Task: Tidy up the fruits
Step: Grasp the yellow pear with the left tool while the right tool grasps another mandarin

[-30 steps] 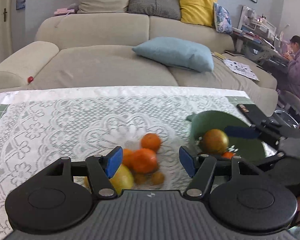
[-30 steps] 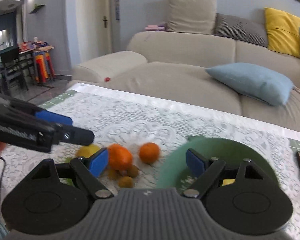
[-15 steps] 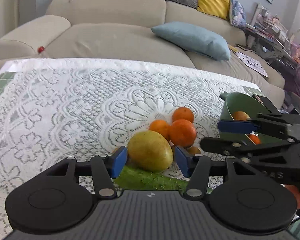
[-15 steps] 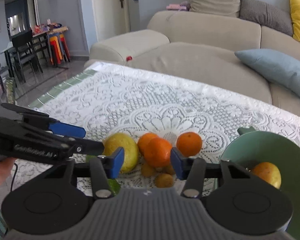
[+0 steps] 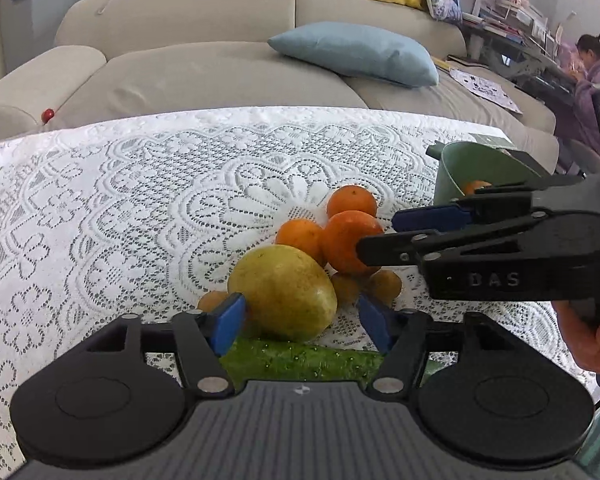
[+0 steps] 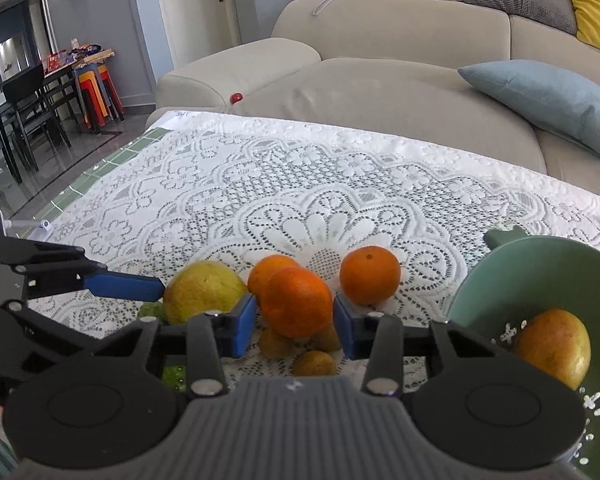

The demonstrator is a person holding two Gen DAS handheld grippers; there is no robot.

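A pile of fruit lies on the lace-covered table [image 5: 100,208]. My left gripper [image 5: 300,318] is open with a yellow-green mango [image 5: 284,290] between its blue pads, not clamped. A green cucumber [image 5: 300,360] lies just under it. My right gripper [image 6: 294,326] is open around the nearest orange [image 6: 296,302]; two more oranges [image 6: 370,276] sit behind and small brown fruits [image 6: 314,362] below. The mango also shows in the right wrist view [image 6: 204,294]. A green bowl [image 6: 512,268] at the right holds a yellow-orange fruit [image 6: 552,346].
A beige sofa [image 5: 220,64] with a blue pillow [image 5: 356,54] stands behind the table. A person [image 5: 596,76] sits at a desk at far right. Dining chairs and a dark table [image 6: 32,108] stand at far left in the right wrist view.
Both grippers have moved forward and down onto the fruit pile. The mango now lies between the left pads and the front orange between the right pads.
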